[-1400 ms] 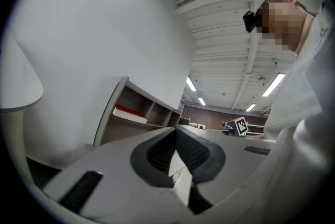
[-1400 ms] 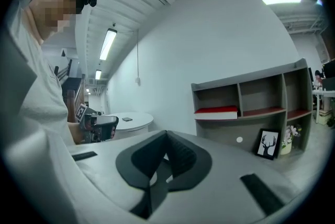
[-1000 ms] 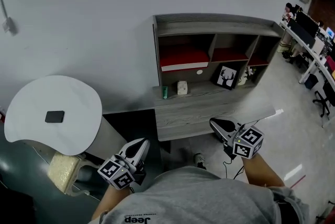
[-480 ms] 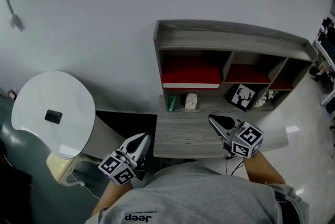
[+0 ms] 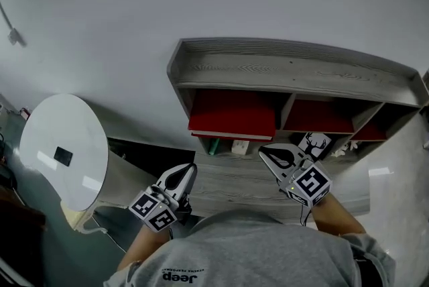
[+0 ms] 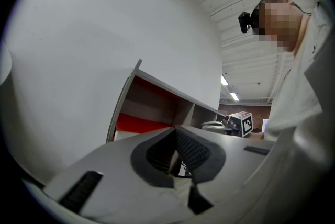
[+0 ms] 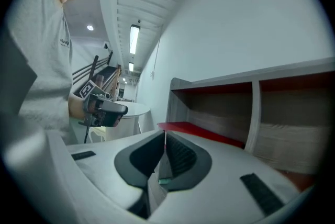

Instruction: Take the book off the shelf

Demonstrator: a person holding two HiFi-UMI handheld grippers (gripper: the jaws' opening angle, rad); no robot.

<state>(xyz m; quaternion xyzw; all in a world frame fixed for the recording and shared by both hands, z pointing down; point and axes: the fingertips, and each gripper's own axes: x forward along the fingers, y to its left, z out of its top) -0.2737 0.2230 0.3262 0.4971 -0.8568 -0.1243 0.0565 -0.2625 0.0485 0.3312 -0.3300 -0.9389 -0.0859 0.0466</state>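
A flat red book (image 5: 234, 115) lies in the left compartment of the grey wooden shelf unit (image 5: 288, 68); it also shows as a red book (image 6: 138, 123) in the left gripper view and a red book (image 7: 201, 133) in the right gripper view. My right gripper (image 5: 263, 150) points at the shelf just below and right of the book, apart from it. Its jaws are opening, only a thin slit between them and nothing in it (image 7: 165, 134). My left gripper (image 5: 188, 168) hangs lower left over the desk edge, its tips together and empty (image 6: 175, 129).
On the desk (image 5: 228, 182) under the book stand a green bottle (image 5: 213, 145) and a small white object (image 5: 240, 146). A deer picture (image 5: 315, 143) leans further right. Another red item (image 5: 318, 117) fills the middle compartment. A round white table (image 5: 64, 138) stands left.
The shelf has come nearer and larger in the head view. Both grippers have moved up toward it, the right one now just under the red book's compartment.
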